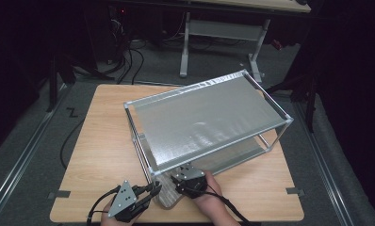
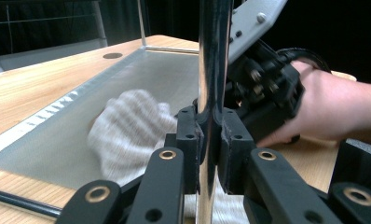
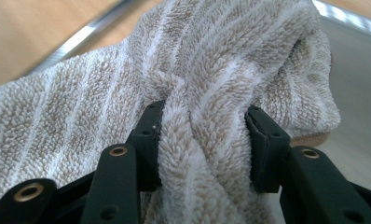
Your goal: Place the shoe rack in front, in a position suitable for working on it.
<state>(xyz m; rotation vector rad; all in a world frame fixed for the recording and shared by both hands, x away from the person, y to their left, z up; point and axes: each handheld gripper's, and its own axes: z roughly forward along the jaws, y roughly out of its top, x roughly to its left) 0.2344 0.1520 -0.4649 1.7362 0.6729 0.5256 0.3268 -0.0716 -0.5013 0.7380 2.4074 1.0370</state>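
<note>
Right now your left tool [image 2: 210,135] is clamped on the rack's shiny post [image 2: 214,56], while your right tool [image 3: 202,140] grips the bunched towel [image 3: 211,65] at the rack's [image 1: 209,117] near corner on the worktop [image 1: 101,141].

Black two-jaw grippers [image 1: 153,190] with brass rivets, grey three-cornered plate, trailing cables.
</note>
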